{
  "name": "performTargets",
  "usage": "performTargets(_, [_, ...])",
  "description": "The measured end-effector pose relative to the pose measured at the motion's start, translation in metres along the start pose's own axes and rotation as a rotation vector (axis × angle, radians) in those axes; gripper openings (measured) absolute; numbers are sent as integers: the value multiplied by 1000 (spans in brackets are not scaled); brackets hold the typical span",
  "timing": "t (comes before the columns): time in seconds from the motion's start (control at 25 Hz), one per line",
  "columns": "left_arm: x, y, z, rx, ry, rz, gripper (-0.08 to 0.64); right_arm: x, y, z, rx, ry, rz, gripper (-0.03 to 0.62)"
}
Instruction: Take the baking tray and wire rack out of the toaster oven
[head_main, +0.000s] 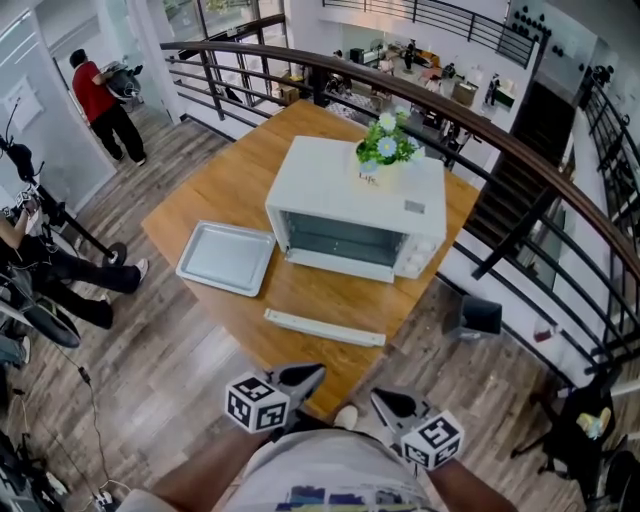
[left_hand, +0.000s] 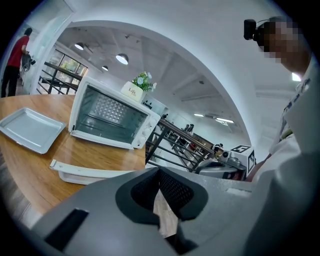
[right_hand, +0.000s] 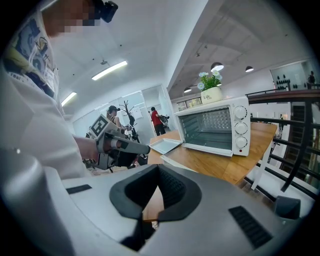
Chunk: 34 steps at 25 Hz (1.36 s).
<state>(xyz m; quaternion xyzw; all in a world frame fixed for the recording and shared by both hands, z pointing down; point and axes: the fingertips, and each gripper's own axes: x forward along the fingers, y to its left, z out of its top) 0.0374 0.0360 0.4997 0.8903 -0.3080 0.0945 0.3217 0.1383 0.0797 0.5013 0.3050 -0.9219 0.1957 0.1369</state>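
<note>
Lying flat on the wooden table (head_main: 230, 180), the baking tray (head_main: 226, 258) is seen just left of the toaster oven (head_main: 350, 195), apart from it and close to the table's left edge. A long white flat piece (head_main: 324, 327) is laid near the front edge; whether it is the wire rack cannot be told. Bare wood is shown between it and the oven's open mouth. The left gripper (head_main: 305, 375) and right gripper (head_main: 390, 400) are held off the table by the near corner, jaws closed together on nothing. Print on the flower pot (right_hand: 212, 93) is shown only in the gripper views; the floor round the table is shown only from the head.
</note>
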Motion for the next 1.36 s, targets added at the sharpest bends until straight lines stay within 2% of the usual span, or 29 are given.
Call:
performTargets(0.6, [5, 1, -2, -12, 7, 19, 3, 3, -6, 0, 0, 20, 14, 2])
performTargets(0.88, [7, 3, -1, -20, 17, 30, 3, 6, -12, 1, -1, 0, 24, 2])
performTargets(1.08, [13, 4, 6, -19, 14, 8, 3, 9, -16, 8, 10, 21, 5, 2])
performTargets(1.36, [2, 5, 16, -11, 23, -51, 3, 23, -15, 11, 18, -2, -26, 2])
